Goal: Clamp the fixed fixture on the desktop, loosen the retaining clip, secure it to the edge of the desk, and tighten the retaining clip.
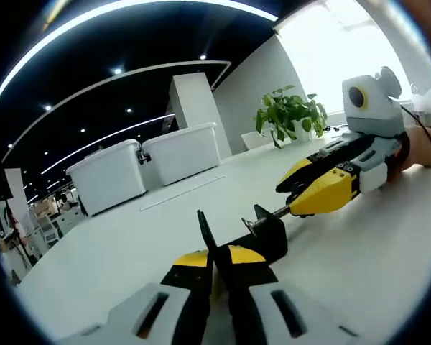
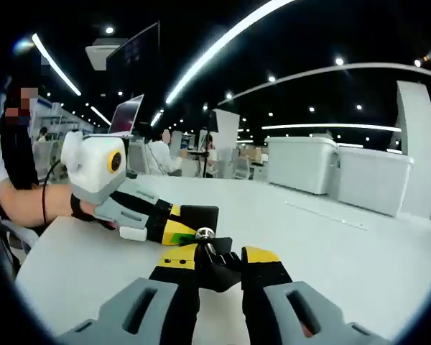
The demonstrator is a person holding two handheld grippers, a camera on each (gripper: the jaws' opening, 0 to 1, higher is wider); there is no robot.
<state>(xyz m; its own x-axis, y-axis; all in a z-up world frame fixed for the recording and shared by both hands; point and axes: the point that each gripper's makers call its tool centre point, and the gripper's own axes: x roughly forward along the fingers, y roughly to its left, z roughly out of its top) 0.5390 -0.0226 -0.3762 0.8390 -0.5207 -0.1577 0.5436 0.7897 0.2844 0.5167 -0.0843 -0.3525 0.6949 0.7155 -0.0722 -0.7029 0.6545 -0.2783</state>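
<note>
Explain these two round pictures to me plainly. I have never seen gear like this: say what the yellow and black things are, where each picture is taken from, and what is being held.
A person works with two tools, one hand-held gripper per hand, each carrying a fisheye camera that looks along its jaws.

In the left gripper view, the left hand-held gripper is shut on a black clamp fixture on the white table. The right hand-held gripper comes in from the right and pinches the clamp's screw.

The right gripper view shows the same meeting from the other side: the right hand-held gripper on the fixture, the left one opposite.

Behind stand two white bins and a potted plant.
</note>
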